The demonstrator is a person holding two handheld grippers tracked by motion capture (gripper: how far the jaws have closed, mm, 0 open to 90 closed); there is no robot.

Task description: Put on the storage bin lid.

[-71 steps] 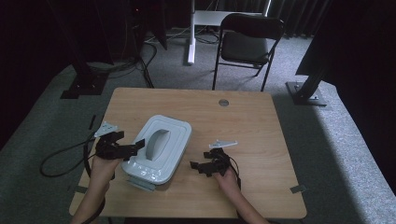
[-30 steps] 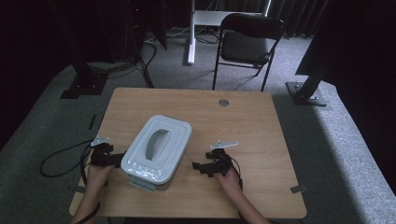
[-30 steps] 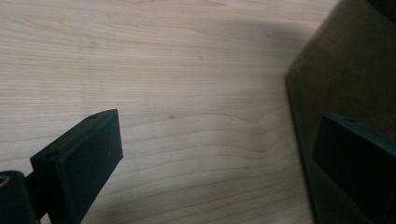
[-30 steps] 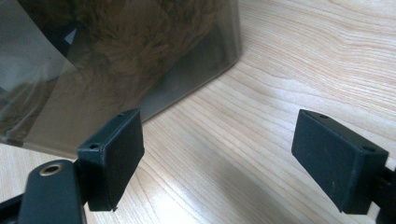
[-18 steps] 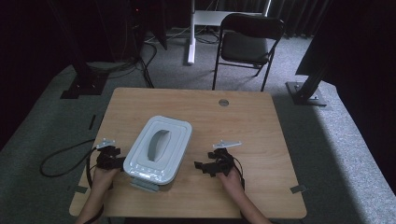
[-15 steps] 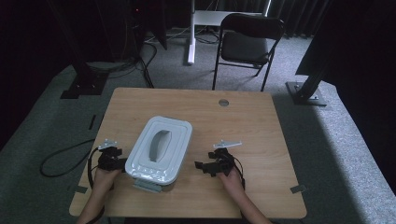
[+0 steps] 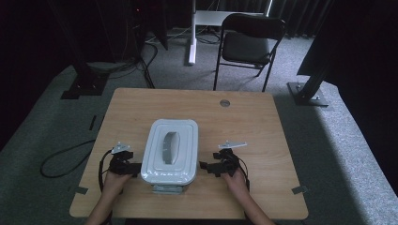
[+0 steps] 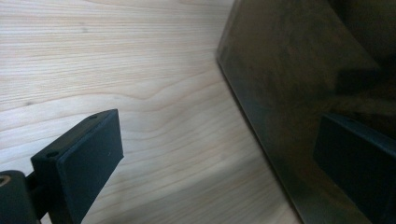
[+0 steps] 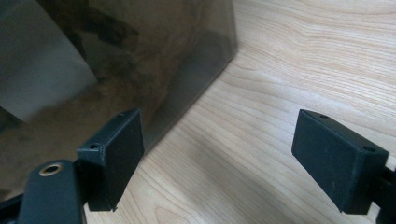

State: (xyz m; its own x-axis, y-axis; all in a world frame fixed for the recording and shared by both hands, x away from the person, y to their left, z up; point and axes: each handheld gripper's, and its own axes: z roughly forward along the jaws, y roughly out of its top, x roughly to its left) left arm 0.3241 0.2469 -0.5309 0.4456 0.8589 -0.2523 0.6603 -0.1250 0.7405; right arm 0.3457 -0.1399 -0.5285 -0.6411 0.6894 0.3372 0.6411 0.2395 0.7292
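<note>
Two claws flank the white lidded container (image 7: pixel 170 151) at lower centre of the bench (image 7: pixel 244 122), its long axis running up the frame. Left claw (image 7: pixel 133 168) touches its left wall; right claw (image 7: pixel 205 166) sits just beside the right wall, both spread.

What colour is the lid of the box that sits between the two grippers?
The lid is white, with a grey handle recess in its middle; the high view shows it best.

Two hands come in from the near edge of the tabletop (image 7: pixel 244 117), each holding a gripper. The left gripper (image 7: pixel 133 168) sits low near that edge, its black fingers (image 8: pixel 79 161) wide apart. The right gripper (image 7: pixel 206 167) sits level with it, well apart, fingers (image 9: pixel 114 154) also spread wide. Both point inward, toward each other.
</note>
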